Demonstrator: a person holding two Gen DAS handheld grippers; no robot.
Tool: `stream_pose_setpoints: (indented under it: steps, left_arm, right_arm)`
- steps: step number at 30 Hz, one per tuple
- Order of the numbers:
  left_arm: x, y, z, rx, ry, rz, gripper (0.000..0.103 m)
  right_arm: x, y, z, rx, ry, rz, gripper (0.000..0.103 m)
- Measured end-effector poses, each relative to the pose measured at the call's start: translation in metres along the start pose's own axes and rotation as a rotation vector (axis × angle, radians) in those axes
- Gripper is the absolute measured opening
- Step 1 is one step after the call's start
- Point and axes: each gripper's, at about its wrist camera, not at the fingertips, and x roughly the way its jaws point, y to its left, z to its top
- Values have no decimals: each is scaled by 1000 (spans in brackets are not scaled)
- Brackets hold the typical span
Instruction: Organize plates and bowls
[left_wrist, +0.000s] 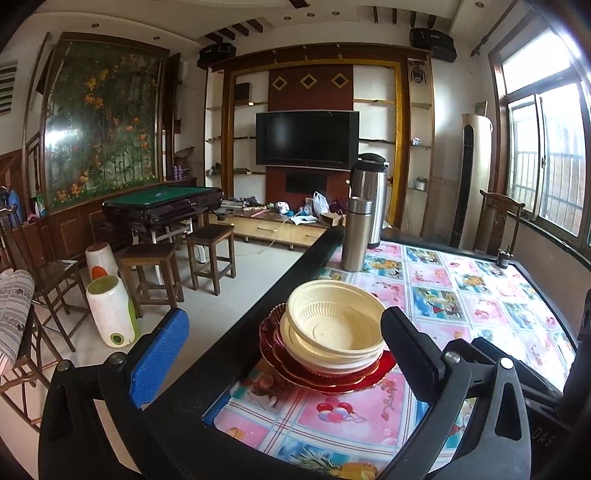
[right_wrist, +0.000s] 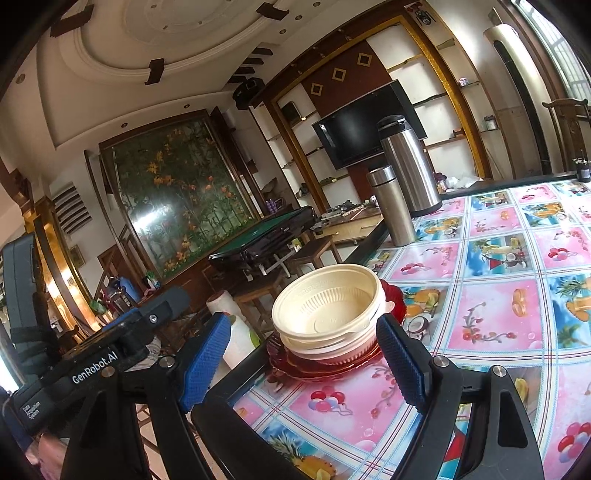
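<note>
The stack of cream bowls (left_wrist: 334, 325) sat nested on red plates (left_wrist: 325, 373) close to the left edge of the counter (left_wrist: 480, 295), toward its near corner, the plates' rim almost touching the dark border strip. From both tools the stack lay straight ahead, framed between the fingers.

The left tool (left_wrist: 284, 350) was spread wide and held nothing; its left finger hung out past the counter edge over the floor, its right finger just beside the bowls' right side. The right tool (right_wrist: 299, 358) was also spread and empty, tilted, its right finger close against the lower bowls and plate rim; whether it touched them was hard to tell from that angle. The right tool looked slightly nearer to the stack.

The bowls were round, so no long axis constrained a grip; the top bowl sat a little askew on those beneath.

Open room lay to the right across the patterned cloth. Toward the far left corner stood a steel flask (left_wrist: 356, 234) and a larger thermos (left_wrist: 371, 199), well apart from the stack. Any push leftward would probably risk sending the plates off the edge.
</note>
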Motion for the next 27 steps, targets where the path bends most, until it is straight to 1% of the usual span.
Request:
stream_pose_setpoints:
  steps: [3, 6, 12, 14, 15, 16, 17, 22, 24, 27]
  left_arm:
    - [0, 1, 0, -1, -8, 15, 103]
    - [1, 1, -1, 0, -6, 16, 103]
    - [4, 6, -1, -30, 3, 15, 103]
    - [4, 9, -2, -36, 7, -15, 103]
    - [2, 13, -2, -61, -7, -33, 103]
    - [0, 18, -2, -92, -28, -15, 103]
    - [-2, 19, -1, -99, -37, 3, 103]
    - [2, 16, -3, -61, -36, 58, 103]
    - [6, 14, -5, -54, -18, 64, 103]
    - [15, 12, -6, -44, 30, 58, 103]
  right_arm:
    - [1, 0, 0, 4, 3, 0, 83]
    - [1, 0, 0, 5, 3, -2, 83]
    - [1, -4, -2, 19, -6, -24, 83]
    - [0, -6, -2, 30, -10, -31, 83]
    - [0, -8, -2, 37, -12, -37, 83]
    - [0, -9, -2, 42, -12, -40, 83]
    - [0, -10, -2, 46, -12, -43, 83]
    - [3, -15, -2, 69, -7, -53, 83]
    - [4, -15, -3, 67, -5, -56, 83]
    - [4, -16, -3, 64, -3, -61, 83]
